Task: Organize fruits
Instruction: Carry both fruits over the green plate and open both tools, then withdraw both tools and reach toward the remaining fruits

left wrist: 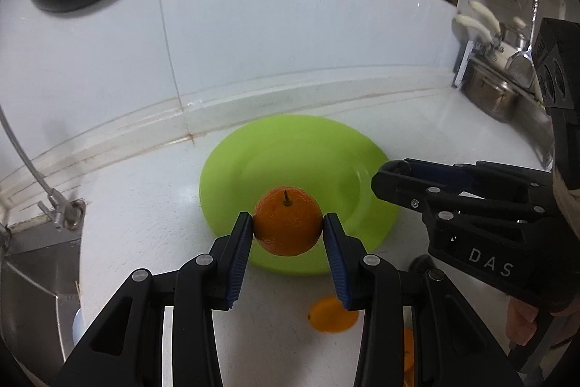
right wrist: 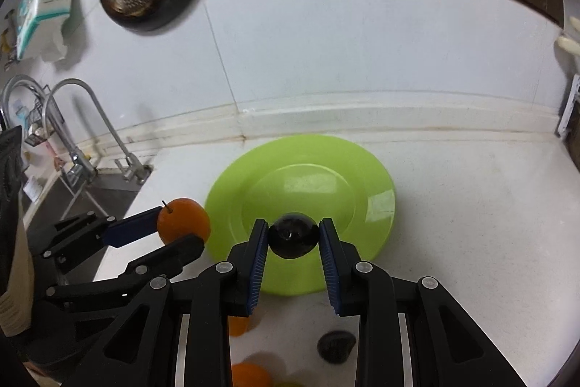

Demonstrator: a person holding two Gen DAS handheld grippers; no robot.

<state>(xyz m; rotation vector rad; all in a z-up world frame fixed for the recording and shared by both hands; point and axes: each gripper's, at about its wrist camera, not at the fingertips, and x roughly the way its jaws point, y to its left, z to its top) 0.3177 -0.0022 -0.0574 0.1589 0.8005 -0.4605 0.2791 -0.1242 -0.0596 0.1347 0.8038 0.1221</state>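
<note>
My left gripper (left wrist: 287, 223) is shut on an orange (left wrist: 287, 222) with a short stem, held above the near left rim of a lime green plate (left wrist: 308, 151). My right gripper (right wrist: 293, 234) is shut on a dark round fruit (right wrist: 293, 235), held over the near part of the same plate (right wrist: 326, 165). The right gripper also shows in the left wrist view (left wrist: 384, 182) at the plate's right edge. The left gripper with the orange (right wrist: 183, 220) shows in the right wrist view, left of the plate. The plate holds nothing.
More fruit lies on the white counter near me: an orange one (left wrist: 331, 314), another orange one (right wrist: 250, 374) and a dark one (right wrist: 335, 345). A sink with a faucet (right wrist: 90, 126) is at the left. A steel pot (left wrist: 489, 93) stands at the far right. A white backsplash wall is behind the plate.
</note>
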